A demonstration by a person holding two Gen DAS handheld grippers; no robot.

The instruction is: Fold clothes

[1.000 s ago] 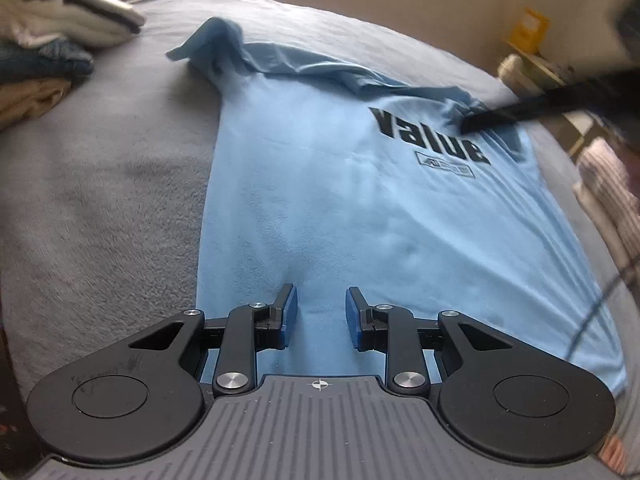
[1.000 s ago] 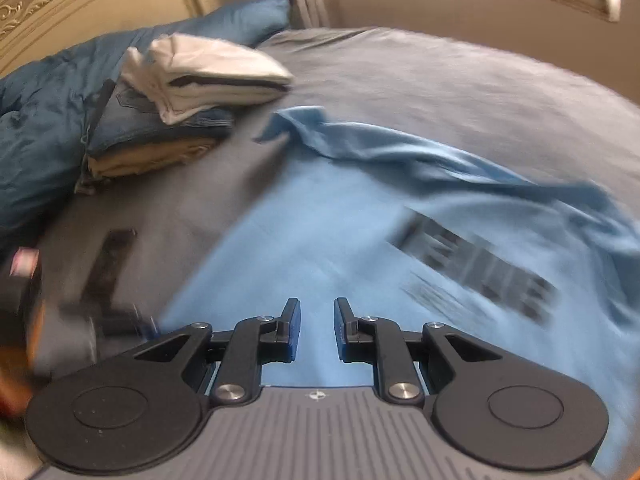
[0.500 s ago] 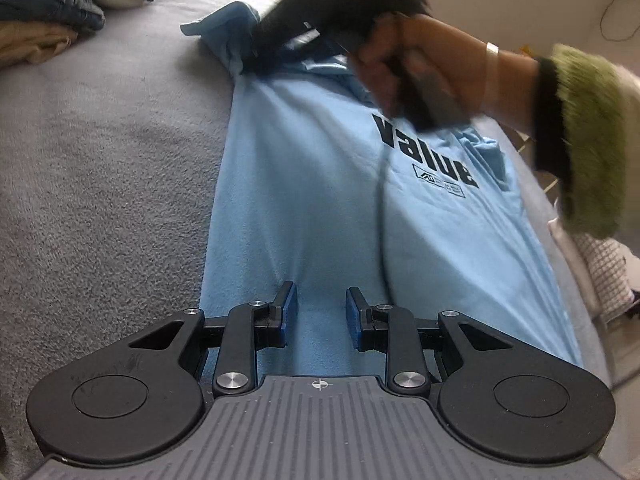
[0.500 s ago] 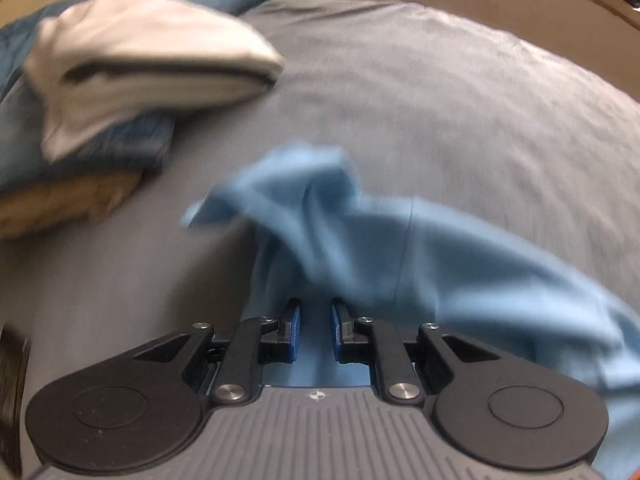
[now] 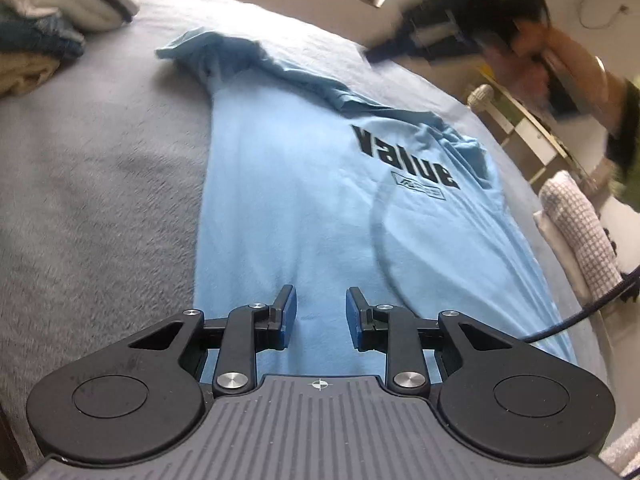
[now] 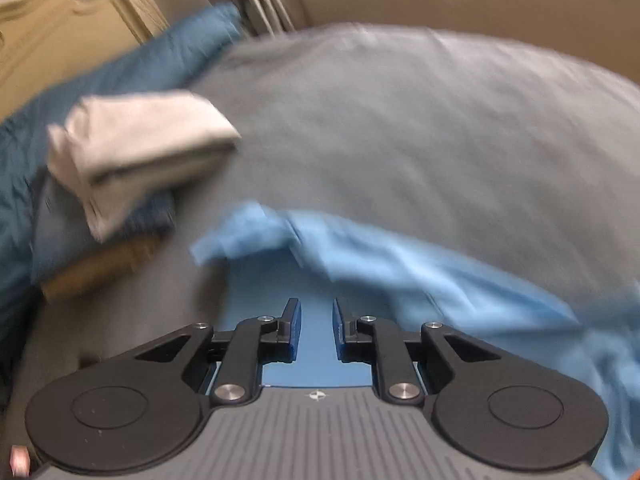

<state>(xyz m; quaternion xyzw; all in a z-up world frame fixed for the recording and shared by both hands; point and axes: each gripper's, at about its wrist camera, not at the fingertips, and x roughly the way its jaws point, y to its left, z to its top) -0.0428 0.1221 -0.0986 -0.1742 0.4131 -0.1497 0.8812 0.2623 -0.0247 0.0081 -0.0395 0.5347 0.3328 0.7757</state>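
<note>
on the gray bed (image 5: 100, 184) your blue shirt (image 5: 304, 208) lies flat and not folded yet, a neat pile (image 6: 132, 160) waits near it, and your left gripper (image 5: 320, 312) and right gripper (image 6: 316, 328) are both a little apart, holding nothing.

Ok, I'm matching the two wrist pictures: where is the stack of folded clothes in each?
Left wrist: stack of folded clothes in the top left corner, cut by the edge.
Right wrist: left of centre, white piece on top.
Shared landmark: the light blue T-shirt's bunched sleeve, nearest the stack.
</note>
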